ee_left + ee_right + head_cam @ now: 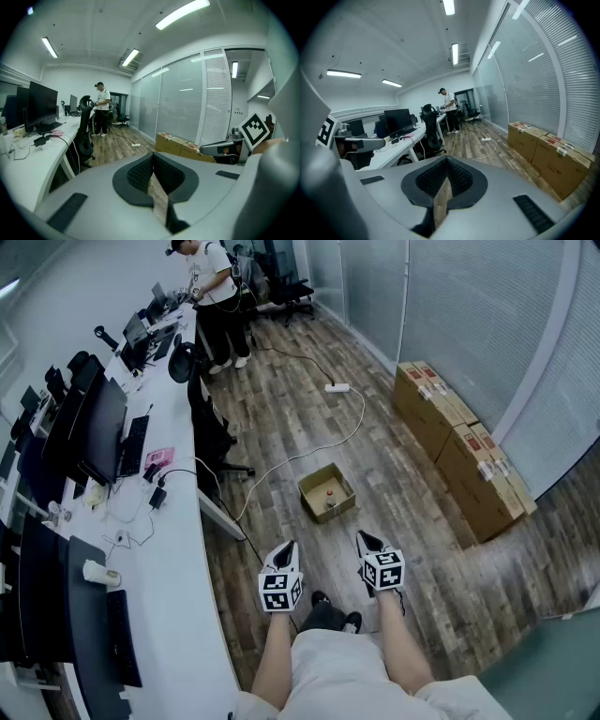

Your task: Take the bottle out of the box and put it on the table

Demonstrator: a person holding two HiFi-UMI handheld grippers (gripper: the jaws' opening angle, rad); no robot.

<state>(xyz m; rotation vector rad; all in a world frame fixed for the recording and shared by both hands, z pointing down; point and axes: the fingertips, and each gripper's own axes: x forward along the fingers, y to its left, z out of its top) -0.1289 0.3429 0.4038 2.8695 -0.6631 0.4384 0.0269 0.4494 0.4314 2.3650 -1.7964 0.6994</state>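
An open cardboard box (319,481) sits on the wooden floor ahead of me. A small bottle (330,495) with a dark cap stands upright inside it. Both grippers are held at waist height, well short of the box. My left gripper (290,546) is shut and empty, its jaws meeting at the tip (152,156). My right gripper (362,536) is also shut with nothing in it, its jaws closed together (446,161). The long white table (173,559) runs along my left side. Neither gripper view shows the box or the bottle.
Stacked cardboard cartons (464,451) line the glass wall on the right. A white power strip (337,387) and its cable lie on the floor beyond the box. Black office chairs (208,432) stand by the table, which holds monitors (101,432) and keyboards. A person (216,296) stands far off.
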